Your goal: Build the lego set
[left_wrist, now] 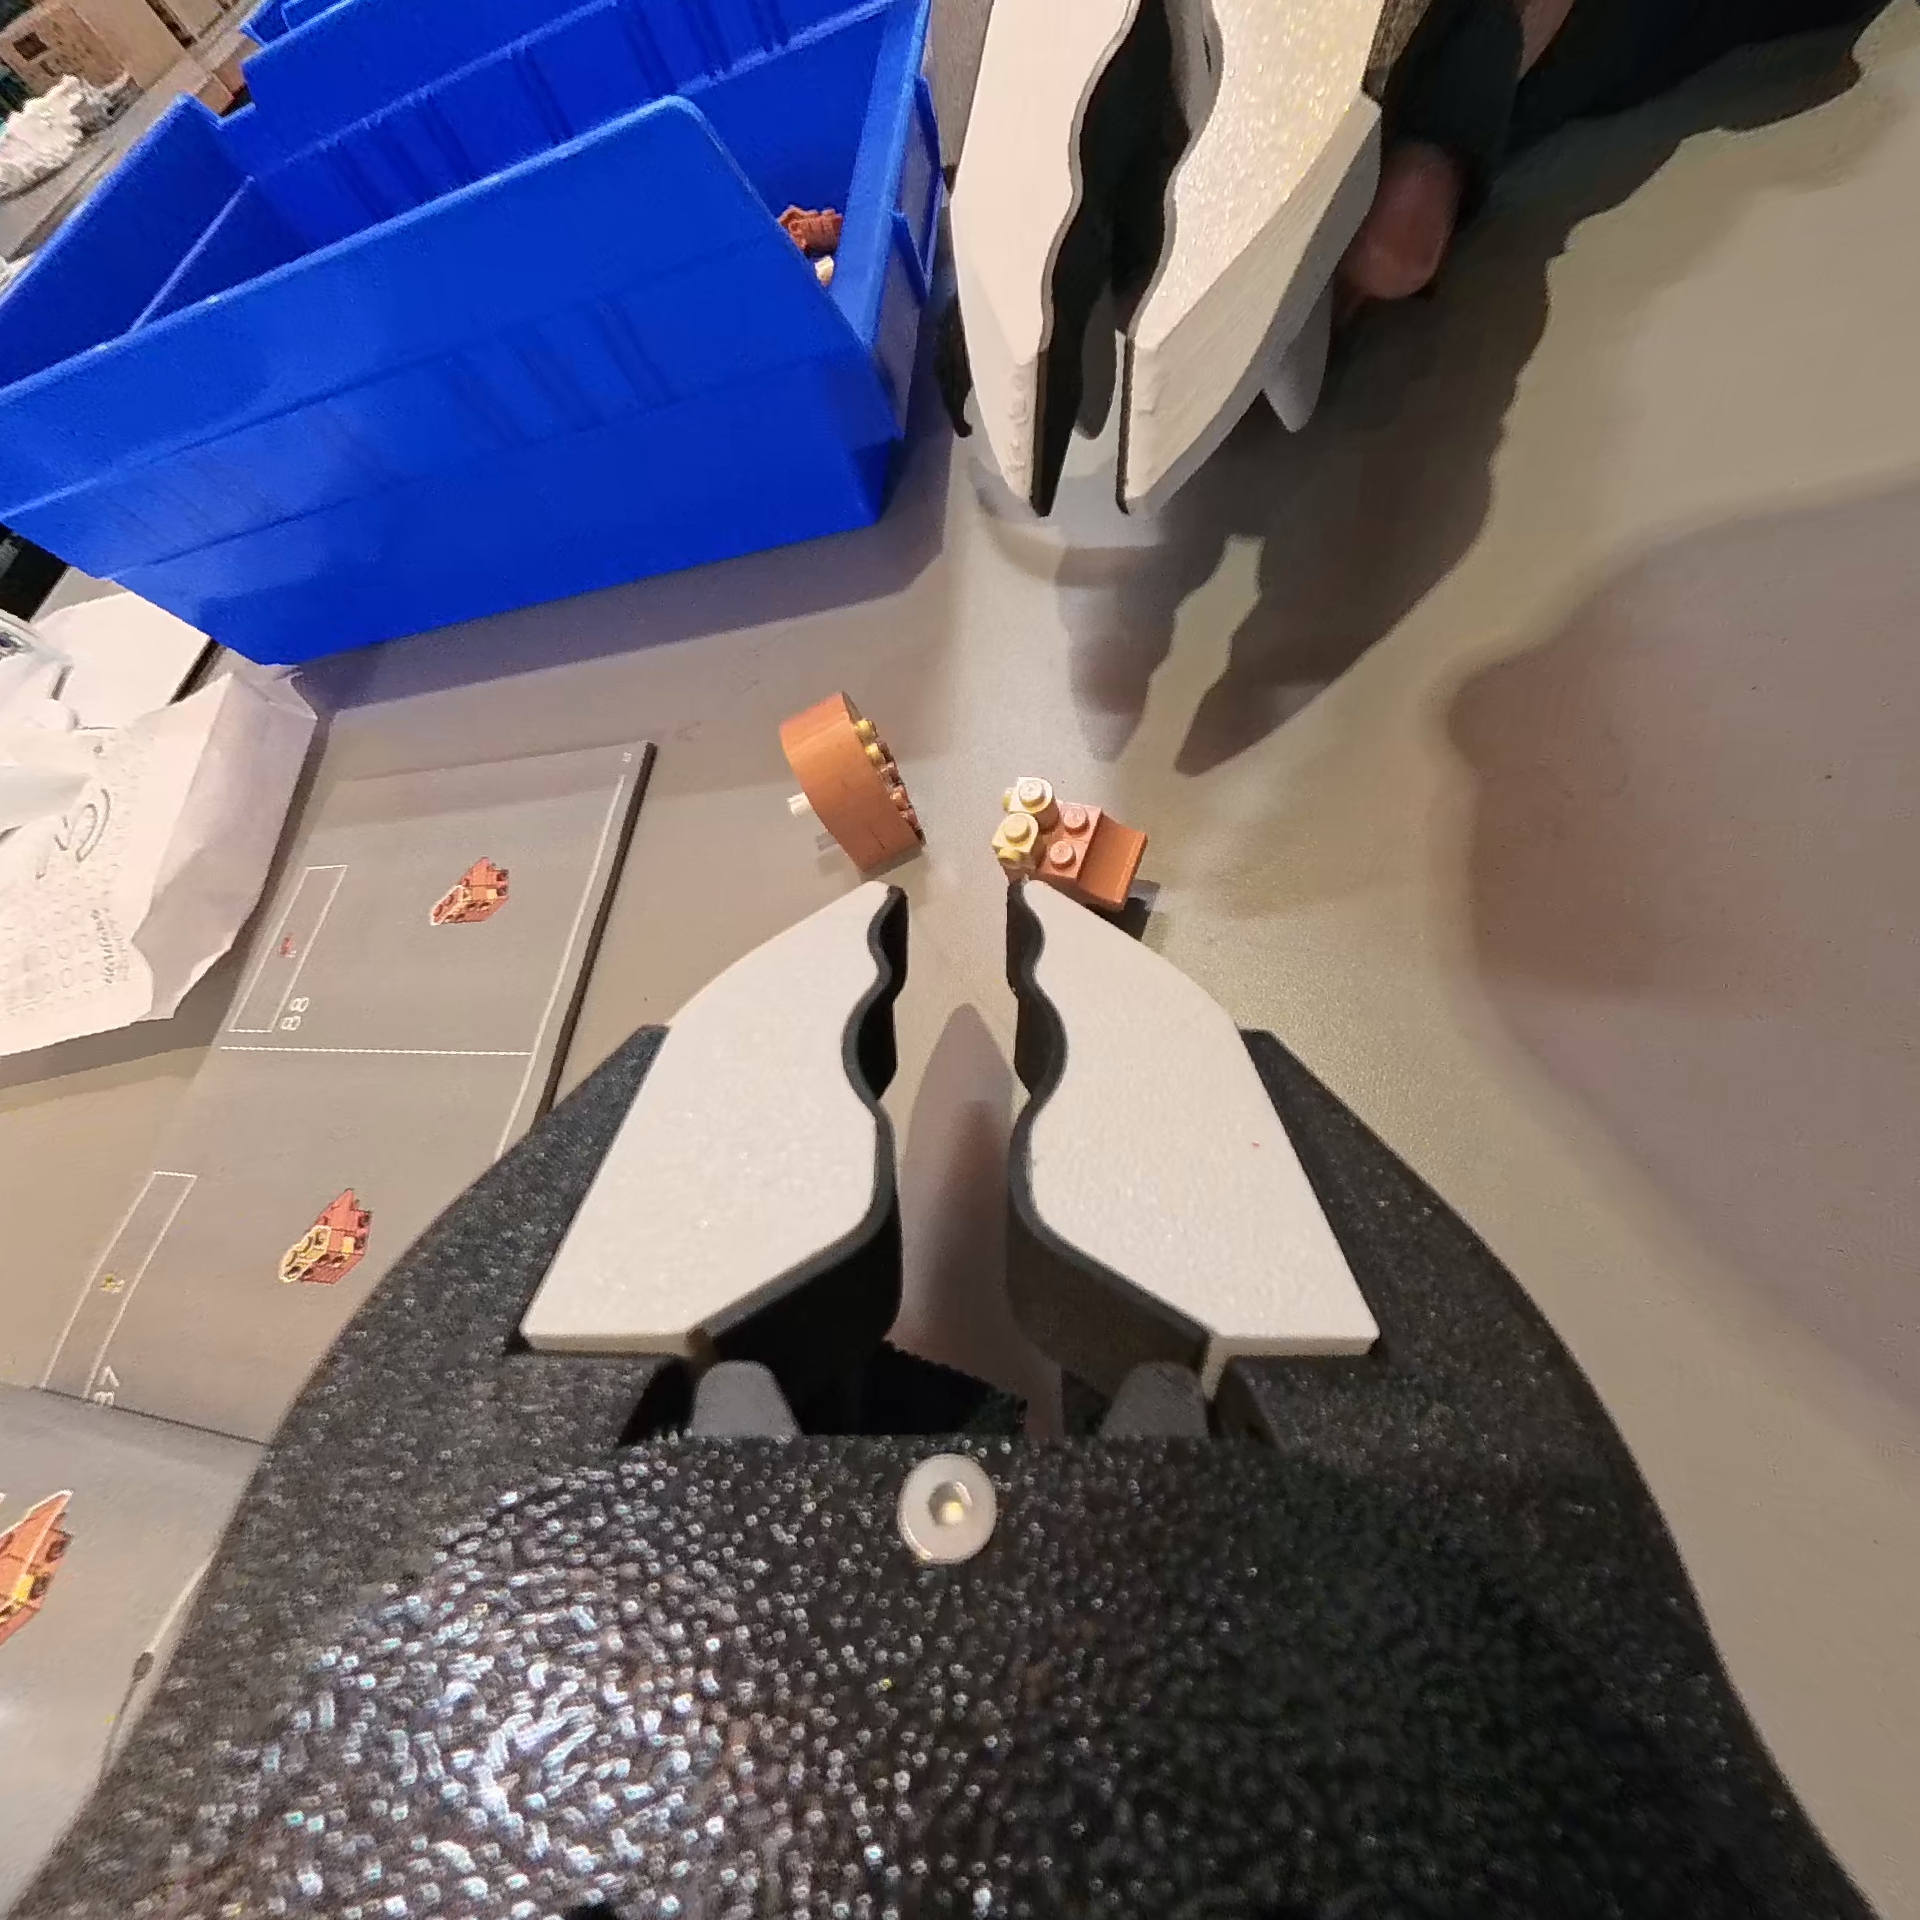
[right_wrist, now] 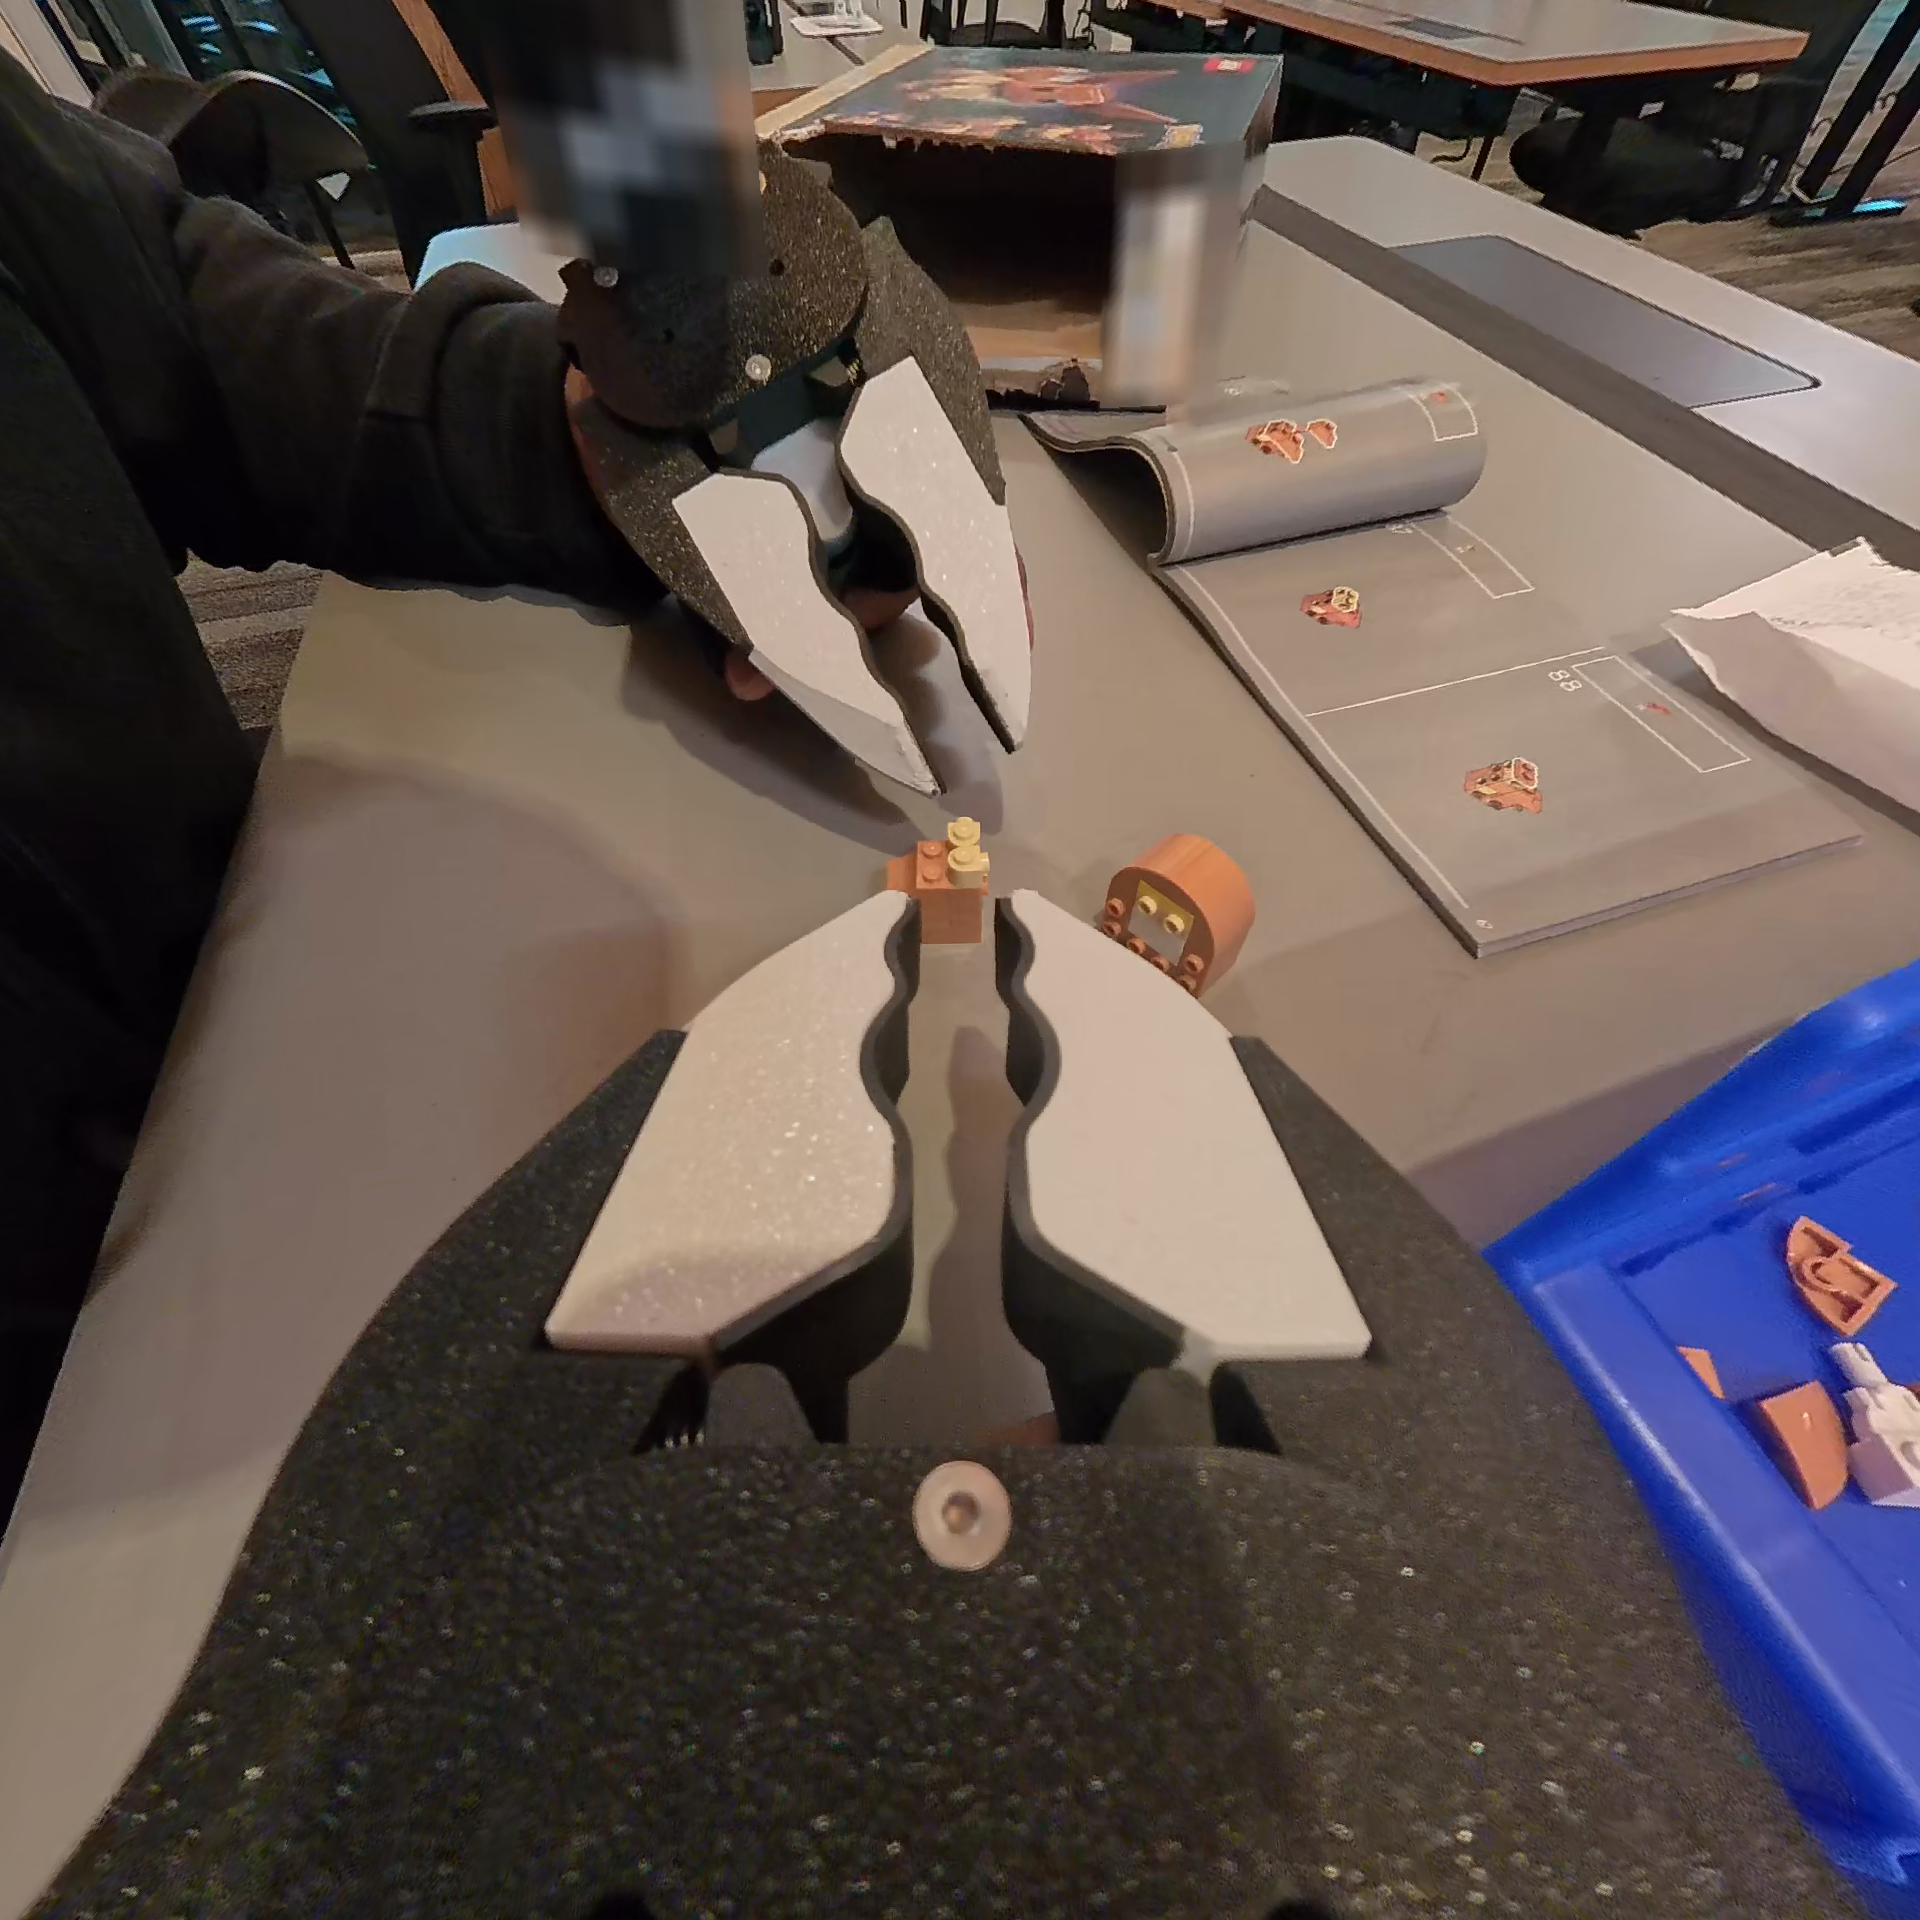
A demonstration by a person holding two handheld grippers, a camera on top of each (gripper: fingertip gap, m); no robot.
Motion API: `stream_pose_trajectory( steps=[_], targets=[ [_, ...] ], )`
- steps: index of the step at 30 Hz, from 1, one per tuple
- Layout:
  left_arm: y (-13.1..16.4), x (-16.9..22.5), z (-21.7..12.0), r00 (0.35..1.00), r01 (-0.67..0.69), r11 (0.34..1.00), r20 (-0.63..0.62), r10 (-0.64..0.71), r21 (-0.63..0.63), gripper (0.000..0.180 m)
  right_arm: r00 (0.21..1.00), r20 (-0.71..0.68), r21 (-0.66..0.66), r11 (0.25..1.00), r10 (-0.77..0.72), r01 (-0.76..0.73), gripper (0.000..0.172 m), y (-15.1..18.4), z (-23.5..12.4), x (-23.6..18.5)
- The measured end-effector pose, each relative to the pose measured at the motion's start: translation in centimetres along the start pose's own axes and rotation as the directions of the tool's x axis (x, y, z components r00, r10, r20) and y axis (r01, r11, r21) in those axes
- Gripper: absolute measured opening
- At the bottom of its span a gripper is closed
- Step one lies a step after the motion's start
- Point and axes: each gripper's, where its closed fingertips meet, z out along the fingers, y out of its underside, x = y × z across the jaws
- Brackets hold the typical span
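- Left wrist view: the left claw [left_wrist: 956, 899] has its jaws apart with only bare tabletop [left_wrist: 1507, 1091] between them; nothing is gripped.
- Just past its right fingertip, at about 1 o'clock, lies a small brown-and-tan brick stack [left_wrist: 1075, 847]. Whether the tip touches it cannot be told.
- At 11 o'clock from the tips, a round brown brick piece [left_wrist: 847, 795] rests on its edge, near the stack but apart from it.
- Farther out at 12 o'clock the right claw [left_wrist: 1081, 499] points down over the tabletop, jaws slightly apart and bare.
- An open booklet [left_wrist: 416, 987] lies at 9 o'clock, crumpled paper [left_wrist: 125, 831] beyond it, and a blue bin [left_wrist: 468, 416] at 10 o'clock.
- Right wrist view: the right claw [right_wrist: 951, 914] also stands parted. The brick stack [right_wrist: 951, 883] shows through the gap beyond its tips, unclamped.
- The left claw [right_wrist: 966, 769] hangs at 12 o'clock, just above the stack.
- The round piece [right_wrist: 1179, 914] lies at 2 o'clock, the booklet [right_wrist: 1507, 727] farther that way.
- A blue bin [right_wrist: 1610, 1714] with loose brown and white pieces sits at 4 o'clock, and a torn cardboard box [right_wrist: 1039, 94] stands far off at 12 o'clock.
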Motion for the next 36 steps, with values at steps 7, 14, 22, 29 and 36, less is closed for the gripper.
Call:
stream_pose_trajectory(
  steps=[7, 14, 22, 29, 36],
  targets=[
    [0.0, 0.0, 0.0, 1.0, -0.003, 1.0, 0.001, 0.003, -0.002, 0.018, 1.0, 0.0, -0.003, 1.0, -0.005, 0.005, 0.013, 0.0, 0.0, -0.1],
    [0.0, 0.0, 0.0, 1.0, -0.003, 1.0, 0.001, 0.003, -0.002, 0.018, 1.0, -0.01, 0.018, 1.0, -0.01, 0.011, 0.013, -0.2, -0.2, 0.0],
    [0.3, 0.1, -0.2, 1.0, -0.021, 1.0, 0.008, 0.021, -0.009, 0.018, 0.991, -0.064, 0.282, 0.95, -0.119, 0.132, 0.012, -5.3, -4.5, 0.9],
    [0.2, 0.0, -0.3, 1.0, -0.007, 1.0, 0.008, 0.007, -0.001, 0.018, 0.987, -0.138, 0.245, 0.962, -0.088, 0.12, 0.012, -4.7, -5.0, 2.9],
    [0.1, -0.2, -0.4, 1.0, 0.012, 1.0, 0.006, -0.013, 0.008, 0.018, 0.994, -0.081, 0.155, 0.984, -0.077, 0.089, 0.011, -2.3, -2.5, 1.6]
  ],
)
